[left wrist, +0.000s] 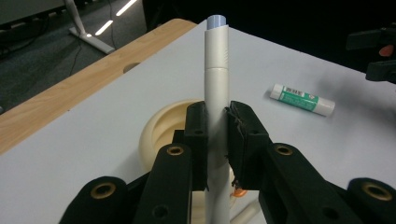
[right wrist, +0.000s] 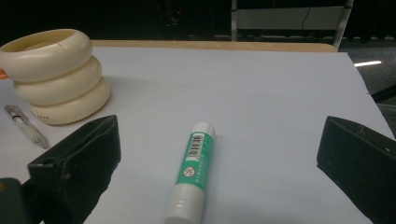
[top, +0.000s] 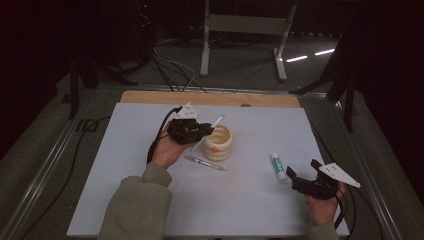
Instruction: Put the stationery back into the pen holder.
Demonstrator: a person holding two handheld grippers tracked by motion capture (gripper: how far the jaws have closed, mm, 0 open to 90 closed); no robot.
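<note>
From above, two grippers are over the white mat. The left gripper (top: 202, 131) sits by the rim of the one cream ringed holder (top: 218, 143), clamped on a white marker (top: 218, 120) that slants up over the holder's mouth. One clear pen (top: 205, 163) lies on the mat just in front of the holder, and one green glue stick (top: 278, 166) lies to the right, near the right gripper (top: 300, 173), whose jaws stand wide apart.

In the left gripper view, the two black jaws pinch the single marker (left wrist: 217, 84) at mid-length, upright between the pads, with the holder (left wrist: 161, 128) directly below and the glue stick (left wrist: 302, 99) beyond on the mat.

In the right gripper view, the jaws are spread wide with nothing between the pads; the glue stick (right wrist: 192, 171) lies on the mat between them, and the holder (right wrist: 53, 77) and pen (right wrist: 25, 126) are at left.
</note>
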